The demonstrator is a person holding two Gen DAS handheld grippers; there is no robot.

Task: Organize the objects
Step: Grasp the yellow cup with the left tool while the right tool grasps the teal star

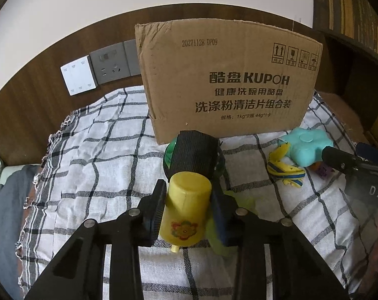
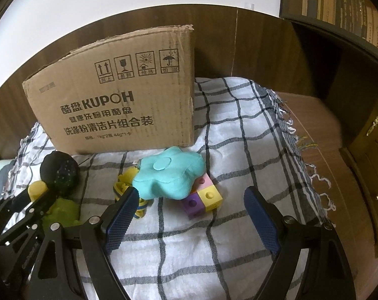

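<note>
My left gripper (image 1: 188,187) is shut on a yellow cup-shaped toy (image 1: 186,205) with a flower sticker, both pads pressing its sides. A lime-green toy (image 1: 241,202) lies under it, and a black ribbed roll (image 1: 194,155) sits just beyond. The open-topped cardboard box (image 1: 226,80) stands behind them. In the right wrist view my right gripper (image 2: 191,192) stands open with nothing gripped. Ahead of its fingers lie a teal flower cushion (image 2: 169,175), pastel building blocks (image 2: 204,197) and a yellow-and-blue striped toy (image 2: 124,187). The left gripper (image 2: 35,197) shows at the far left.
Everything rests on a chequered cloth (image 1: 101,150) over a bed. A wooden headboard (image 1: 26,105) with wall switches (image 1: 79,75) runs behind. A brown side table (image 2: 314,130) and a dark cabinet (image 2: 371,150) border the right side. A black speckled ball (image 2: 60,172) lies left of the cushion.
</note>
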